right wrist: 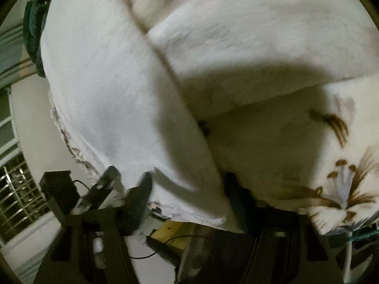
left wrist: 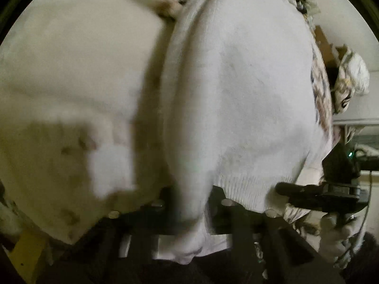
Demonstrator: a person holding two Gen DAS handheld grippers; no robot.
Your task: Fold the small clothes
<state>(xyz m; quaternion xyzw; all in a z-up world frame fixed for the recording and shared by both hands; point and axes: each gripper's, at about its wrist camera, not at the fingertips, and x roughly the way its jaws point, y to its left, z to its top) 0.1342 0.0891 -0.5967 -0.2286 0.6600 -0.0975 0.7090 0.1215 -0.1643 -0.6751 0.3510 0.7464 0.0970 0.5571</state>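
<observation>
A white knitted garment (left wrist: 236, 94) fills the left wrist view, with a thick fold running down its middle into my left gripper (left wrist: 189, 213), which is shut on it. The ribbed hem (left wrist: 251, 189) hangs at lower right. My right gripper (left wrist: 308, 194) shows at the right edge beside the hem. In the right wrist view the same white garment (right wrist: 113, 94) hangs over my right gripper (right wrist: 189, 203), whose black fingers (right wrist: 139, 198) stand on either side of the cloth edge, closed on it.
A cream bedspread with brown and white flower print (right wrist: 343, 184) lies under the garment. A white wall and a window grille (right wrist: 19, 194) are at the left. A bunched patterned cloth (left wrist: 350, 78) sits at the far right.
</observation>
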